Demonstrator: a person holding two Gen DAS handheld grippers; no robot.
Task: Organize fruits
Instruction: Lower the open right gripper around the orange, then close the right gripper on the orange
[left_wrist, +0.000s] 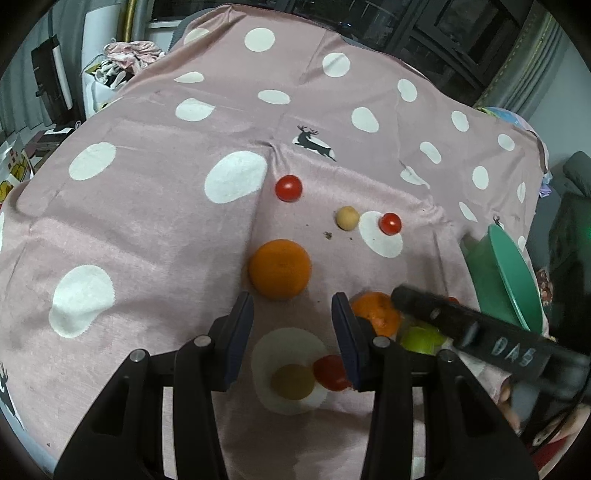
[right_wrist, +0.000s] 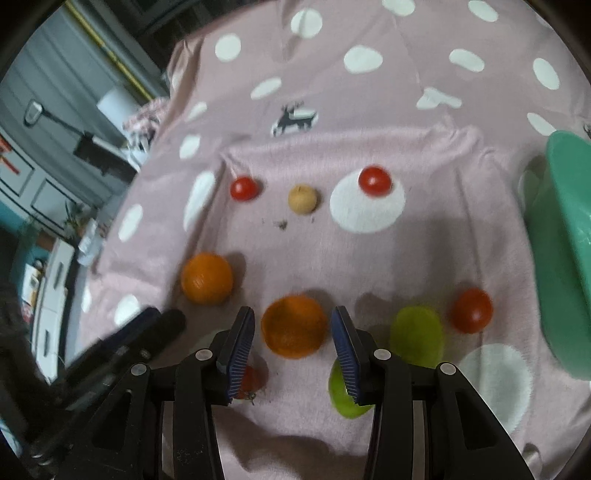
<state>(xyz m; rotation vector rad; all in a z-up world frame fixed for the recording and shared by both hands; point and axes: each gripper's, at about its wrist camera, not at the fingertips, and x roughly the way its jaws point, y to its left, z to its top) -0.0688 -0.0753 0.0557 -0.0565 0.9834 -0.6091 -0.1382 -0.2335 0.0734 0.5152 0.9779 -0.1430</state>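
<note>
Hovering with both pairs of jaws apart and empty: your right gripper (right_wrist: 292, 345) frames the near orange (right_wrist: 294, 326), your left gripper (left_wrist: 291, 328) sits behind the far orange (left_wrist: 279, 268). Fruit lies loose on the spotted cloth (right_wrist: 369, 122), the green bowl (right_wrist: 569, 236) at the right edge. Round fruit may roll off your pads, and the grippers could collide.
</note>
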